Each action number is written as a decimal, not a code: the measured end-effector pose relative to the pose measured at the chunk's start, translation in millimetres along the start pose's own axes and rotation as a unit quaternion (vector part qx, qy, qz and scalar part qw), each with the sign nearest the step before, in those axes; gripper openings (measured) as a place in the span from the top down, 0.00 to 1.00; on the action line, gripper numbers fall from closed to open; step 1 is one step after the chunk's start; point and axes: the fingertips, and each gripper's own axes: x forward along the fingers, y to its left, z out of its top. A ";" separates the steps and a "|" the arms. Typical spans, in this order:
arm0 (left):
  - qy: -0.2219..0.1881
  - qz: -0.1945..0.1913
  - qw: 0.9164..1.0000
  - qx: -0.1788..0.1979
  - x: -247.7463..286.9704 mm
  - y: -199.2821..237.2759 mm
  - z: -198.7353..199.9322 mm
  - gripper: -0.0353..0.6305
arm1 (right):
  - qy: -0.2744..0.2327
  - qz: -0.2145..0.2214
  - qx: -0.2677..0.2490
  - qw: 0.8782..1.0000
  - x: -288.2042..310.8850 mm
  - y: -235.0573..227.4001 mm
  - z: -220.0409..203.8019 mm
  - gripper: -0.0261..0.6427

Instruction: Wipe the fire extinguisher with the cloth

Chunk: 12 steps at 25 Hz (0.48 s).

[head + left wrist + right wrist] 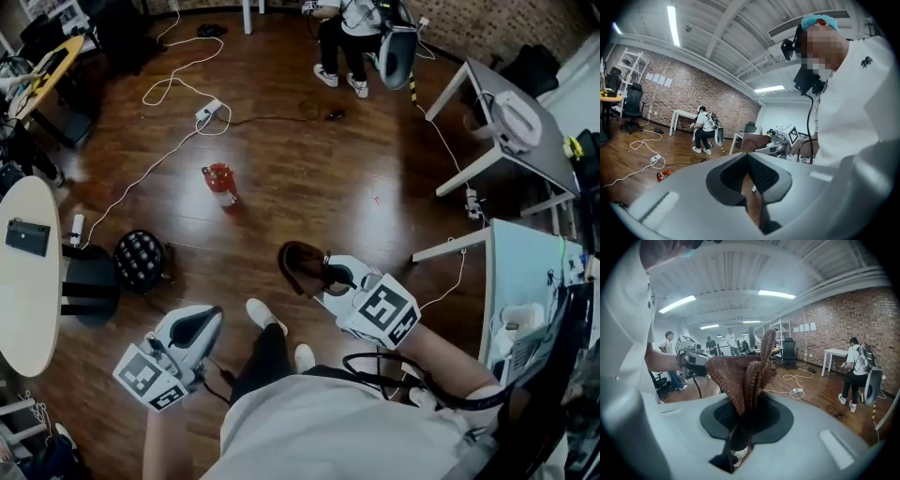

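Note:
A small red fire extinguisher [219, 181] lies on the wooden floor, well ahead of both grippers; it also shows low at the left in the left gripper view [664, 174]. My right gripper [333, 277] is shut on a brown knitted cloth [300, 267]. In the right gripper view the cloth [745, 376] stands bunched up out of the right gripper [747, 408]. My left gripper [192, 328] hangs lower left, apart from the extinguisher. Its pads meet at the tip with nothing between them in the left gripper view [747, 157].
A white power strip [208, 111] with long cables lies beyond the extinguisher. A person [347, 37] crouches at the far side. A round white table [28, 272] and a black stool [141, 258] stand left, grey tables [511, 122] right. My shoes [265, 314] are below.

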 end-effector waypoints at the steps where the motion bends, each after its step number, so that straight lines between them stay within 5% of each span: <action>1: -0.001 -0.003 1.000 0.000 -2.6 -15.6 0.4 0.95 | -0.005 0.000 -0.001 1.000 -11.4 9.8 -0.1 0.87; 12: 0.018 -0.043 0.999 0.021 -13.4 -134.8 -19.5 0.95 | -0.042 -0.021 -0.023 0.999 -104.2 78.6 -8.1 0.88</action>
